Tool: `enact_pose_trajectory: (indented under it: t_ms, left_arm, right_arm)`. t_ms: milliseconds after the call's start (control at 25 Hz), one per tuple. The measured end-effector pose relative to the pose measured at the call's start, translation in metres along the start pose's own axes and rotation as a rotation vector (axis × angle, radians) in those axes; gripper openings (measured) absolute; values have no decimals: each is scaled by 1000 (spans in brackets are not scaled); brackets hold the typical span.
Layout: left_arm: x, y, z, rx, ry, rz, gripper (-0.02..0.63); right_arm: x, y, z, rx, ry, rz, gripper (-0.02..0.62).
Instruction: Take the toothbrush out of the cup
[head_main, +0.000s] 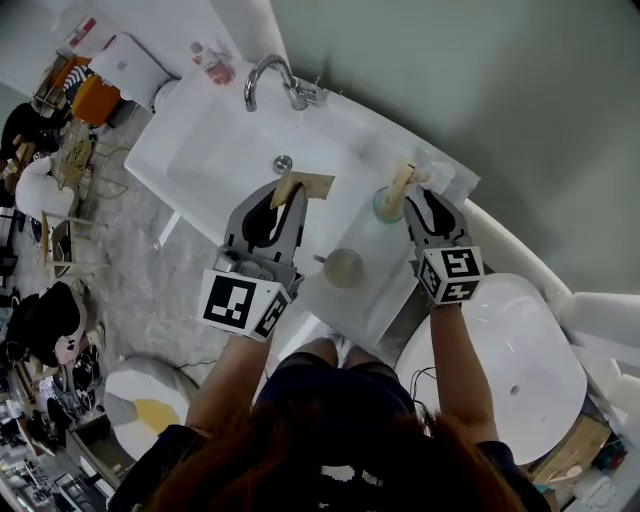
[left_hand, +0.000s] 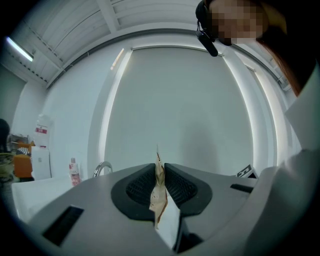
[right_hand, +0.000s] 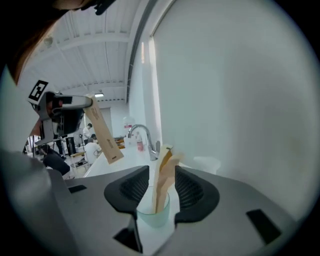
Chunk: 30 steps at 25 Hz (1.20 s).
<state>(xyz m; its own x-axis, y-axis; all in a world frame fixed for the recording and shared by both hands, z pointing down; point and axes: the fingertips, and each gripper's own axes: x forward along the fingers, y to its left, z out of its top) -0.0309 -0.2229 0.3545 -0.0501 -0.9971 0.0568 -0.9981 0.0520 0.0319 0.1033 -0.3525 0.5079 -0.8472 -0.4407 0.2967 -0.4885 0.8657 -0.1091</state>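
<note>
Left hand-held gripper (left_hand: 159, 175) clamped on tan packet (left_hand: 158, 192). Right hand-held gripper (right_hand: 161, 176) jaws apart round toothbrush (right_hand: 165, 159), not yet out of cup (right_hand: 154, 216): grasp and lift left.

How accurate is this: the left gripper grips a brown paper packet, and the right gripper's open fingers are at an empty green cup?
The cup is not empty: the right gripper view shows a tan toothbrush standing in the green cup, between the right gripper's open fingers. The rest holds.
</note>
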Motion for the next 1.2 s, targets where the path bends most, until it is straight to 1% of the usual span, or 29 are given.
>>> enact_pose_trajectory:
  t_ms: [120, 200, 320, 400, 520, 680, 760, 800, 880, 1040, 1200]
  left_arm:
    - [0, 9, -8, -4, 14, 22, 69]
    - [0, 13, -11, -4, 23, 33, 69]
    - [-2, 19, -13, -10, 29, 50, 69]
    - [-4, 21, -14, -13, 34, 60, 69]
    - [-8, 26, -17, -14, 37, 74, 69]
    - [-13, 33, -19, -16, 38, 87, 69]
    - [-15, 35, -19, -14, 39, 91, 69]
    - [-15, 36, -20, -13, 39, 92, 69]
    - [-16, 37, -19, -10, 39, 94, 69]
    - [-19, 40, -18, -7, 32, 99, 69]
    - [-22, 41, -11, -2, 15, 103, 69]
  right_arm:
    - [25, -1, -18, 31, 58, 36, 232]
    - [37, 0, -23, 50, 72, 52, 261]
    - [50, -1, -23, 45, 81, 49, 262]
    - [54, -2, -24, 40, 88, 47, 235]
    - [61, -1, -30, 35, 102, 55, 230]
    - [65, 1, -33, 38, 104, 64, 196]
    - [66, 2, -33, 44, 100, 70, 170]
    - [67, 3, -32, 45, 97, 73, 136]
    - [66, 5, -30, 46, 87, 78, 121]
    - [57, 7, -17, 53, 42, 80, 89]
    - [40, 11, 11, 67, -18, 98, 81]
